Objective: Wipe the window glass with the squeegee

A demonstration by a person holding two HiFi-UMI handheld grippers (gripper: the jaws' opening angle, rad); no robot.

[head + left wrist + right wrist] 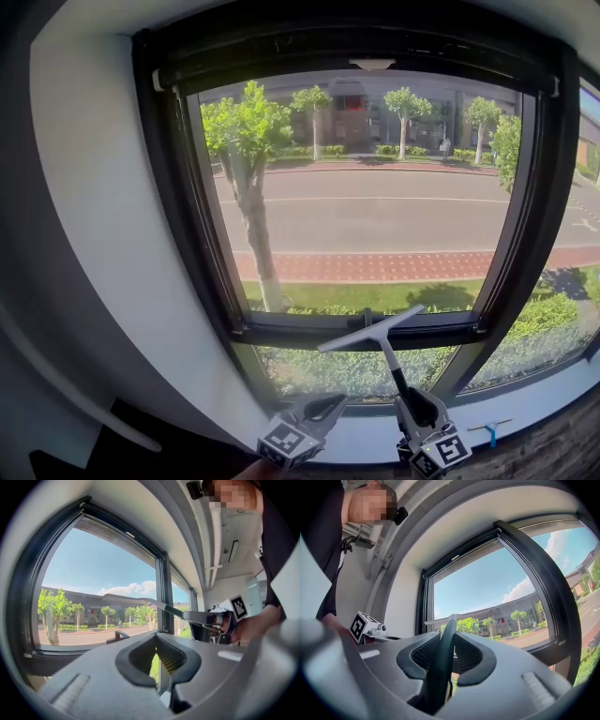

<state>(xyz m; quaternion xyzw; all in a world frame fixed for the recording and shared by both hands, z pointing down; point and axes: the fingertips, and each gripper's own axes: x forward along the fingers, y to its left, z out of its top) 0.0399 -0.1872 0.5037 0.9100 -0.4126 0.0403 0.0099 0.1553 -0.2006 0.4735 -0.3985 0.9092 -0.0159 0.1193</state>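
From the head view: a big window glass [375, 216] in a dark frame [178, 216], set in a white wall [89, 187]. Outside, a road, green trees and a long building in the sun. Low in the middle, the squeegee [373, 330], blade tilted with the right end higher, in front of the bottom bar of the frame. Touching the glass or not: hard to tell. Held by its dark handle in the right gripper [411, 399], above the pale sill [534, 398]. Just to the left, the left gripper [330, 406], near the squeegee but not touching it. Off to the right on the sill, a small blue thing [490, 431], well apart.

From the left gripper view: jaws a little apart, nothing between them, only green bushes through the gap. Past them, glass and blue sky. On the right, the squeegee poking toward the glass, with a hand [253, 629] behind the right gripper.

From the right gripper view: jaws closed tight on the squeegee's dark handle, hiding a thin strip of the window. Far left, the left gripper's marker cube [363, 625].
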